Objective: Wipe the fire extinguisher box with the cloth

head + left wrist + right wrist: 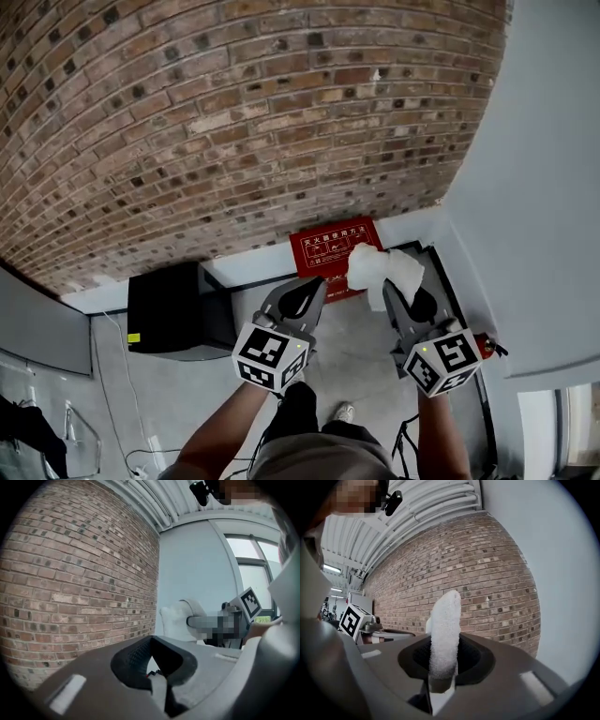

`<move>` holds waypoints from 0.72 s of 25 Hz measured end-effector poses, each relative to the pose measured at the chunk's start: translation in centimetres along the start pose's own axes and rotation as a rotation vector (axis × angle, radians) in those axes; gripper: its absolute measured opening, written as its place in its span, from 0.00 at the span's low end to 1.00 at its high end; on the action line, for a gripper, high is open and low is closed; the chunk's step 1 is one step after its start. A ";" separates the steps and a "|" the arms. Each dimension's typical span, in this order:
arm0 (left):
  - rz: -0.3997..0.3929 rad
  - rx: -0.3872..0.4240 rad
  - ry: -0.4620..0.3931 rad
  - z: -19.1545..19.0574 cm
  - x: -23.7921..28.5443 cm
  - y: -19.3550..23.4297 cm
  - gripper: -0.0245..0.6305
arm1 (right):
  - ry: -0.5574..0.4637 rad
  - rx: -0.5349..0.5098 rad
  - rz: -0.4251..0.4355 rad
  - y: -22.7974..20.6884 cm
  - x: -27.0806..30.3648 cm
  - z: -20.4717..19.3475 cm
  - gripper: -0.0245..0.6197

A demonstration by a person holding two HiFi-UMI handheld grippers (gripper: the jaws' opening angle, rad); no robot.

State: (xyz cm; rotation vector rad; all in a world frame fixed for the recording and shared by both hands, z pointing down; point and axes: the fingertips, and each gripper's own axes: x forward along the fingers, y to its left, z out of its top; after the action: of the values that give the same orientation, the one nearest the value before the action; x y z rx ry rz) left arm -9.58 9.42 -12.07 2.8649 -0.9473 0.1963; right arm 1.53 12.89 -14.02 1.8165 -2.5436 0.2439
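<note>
The red fire extinguisher box [330, 253] stands on the floor against the brick wall, below and ahead of both grippers. My right gripper [394, 291] is shut on a white cloth [382, 269], which bunches above its tips and overlaps the box's right end in the head view. In the right gripper view the cloth [444, 630] rises upright from between the jaws of the right gripper [443, 679]. My left gripper [307, 291] is held beside it to the left, shut with nothing in it. The left gripper view shows its jaws closed and the cloth [180, 618] off to the right.
A black cabinet [173, 307] stands against the wall, left of the box. A red extinguisher [485, 345] stands by the grey wall [534, 187] on the right. The brick wall [234, 122] fills the view ahead. The person's legs and shoe [342, 412] are below.
</note>
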 end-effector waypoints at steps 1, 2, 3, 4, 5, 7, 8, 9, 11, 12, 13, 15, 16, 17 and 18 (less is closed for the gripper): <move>-0.004 -0.004 0.002 -0.3 0.4 0.9 0.04 | 0.007 -0.001 -0.009 -0.1 0.9 -0.2 0.20; -0.007 -0.009 0.005 -0.6 0.8 1.9 0.04 | 0.016 -0.003 -0.018 -0.1 1.9 -0.4 0.20; -0.008 -0.016 0.009 -1.0 1.2 3.0 0.04 | 0.029 -0.008 -0.026 -0.2 2.8 -0.7 0.20; -0.008 -0.024 0.013 -1.5 1.5 4.0 0.04 | 0.045 -0.014 -0.033 -0.3 3.8 -1.0 0.20; -0.008 -0.034 0.019 -2.0 1.9 5.2 0.04 | 0.062 -0.017 -0.040 -0.4 4.8 -1.4 0.20; -0.005 -0.052 0.033 -3.1 2.8 7.7 0.04 | 0.100 -0.017 -0.051 -0.7 7.1 -2.4 0.20; -0.001 -0.059 0.042 -3.8 3.3 9.1 0.04 | 0.119 -0.016 -0.054 -0.8 8.5 -3.1 0.20; 0.004 -0.066 0.051 -4.6 3.8 10.6 0.04 | 0.139 -0.016 -0.054 -1.0 10.0 -4.0 0.20; 0.020 -0.089 0.072 -6.7 4.9 13.4 0.04 | 0.181 -0.017 -0.048 -1.4 13.2 -6.2 0.20; 0.031 -0.105 0.086 -8.0 5.5 14.6 0.04 | 0.206 -0.014 -0.042 -1.7 14.7 -7.5 0.20; 0.041 -0.121 0.103 -9.3 6.0 15.9 0.04 | 0.230 -0.012 -0.034 -1.9 16.3 -8.8 0.20; 0.057 -0.147 0.134 -11.9 7.4 18.3 0.04 | 0.275 -0.008 -0.018 -2.5 19.6 -11.6 0.20; 0.064 -0.156 0.148 -13.2 8.3 19.4 0.04 | 0.294 -0.005 -0.009 -2.9 21.2 -13.1 0.20; 0.073 -0.162 0.159 -14.4 9.1 20.3 0.04 | 0.313 0.000 0.002 -3.2 22.8 -14.7 0.20; 0.085 -0.168 0.170 -15.6 9.8 21.2 0.04 | 0.332 0.007 0.016 -3.6 24.3 -16.2 0.20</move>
State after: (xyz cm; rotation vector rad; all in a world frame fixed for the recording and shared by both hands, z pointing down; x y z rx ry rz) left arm -15.78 -10.86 6.32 2.6110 -1.0015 0.3445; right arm -4.45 -8.99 4.76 1.6005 -2.3297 0.5072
